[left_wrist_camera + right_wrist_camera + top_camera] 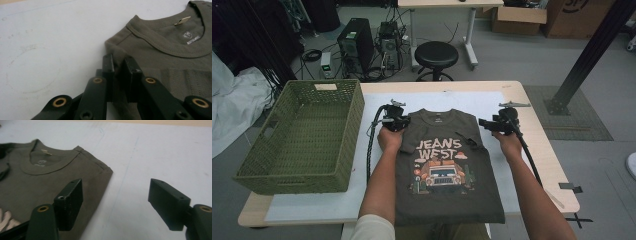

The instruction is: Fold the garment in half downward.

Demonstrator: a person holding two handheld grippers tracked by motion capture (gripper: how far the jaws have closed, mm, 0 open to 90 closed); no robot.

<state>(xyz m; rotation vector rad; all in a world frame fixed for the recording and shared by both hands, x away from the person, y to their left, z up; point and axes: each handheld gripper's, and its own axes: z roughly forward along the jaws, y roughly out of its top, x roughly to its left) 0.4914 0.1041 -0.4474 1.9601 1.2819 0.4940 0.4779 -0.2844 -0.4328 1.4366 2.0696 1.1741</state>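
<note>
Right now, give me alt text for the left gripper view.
Black tongs pinch the folded shoulder corner of an olive-grey cotton T-shirt lying on a pale blue-white table mat. The shirt's ribbed collar and neck label sit at upper right.

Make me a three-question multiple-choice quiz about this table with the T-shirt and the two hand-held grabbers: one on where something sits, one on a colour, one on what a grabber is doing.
1. Where does the woven basket stand, seen from the high view?
A. Left of the T-shirt
B. On top of the T-shirt
C. Right of the T-shirt

2. What colour is the basket?
A. Red
B. Green
C. White

3. How does the left gripper stand?
A. Wide open above bare table
B. Resting in the basket
C. Pinching the T-shirt's shoulder corner

Answers:
1 A, the basket sits at the table's left end with the T-shirt to its right.
2 B, its weave is olive green.
3 C, the left gripper view shows both jaws pressed on a fold of fabric.
</note>
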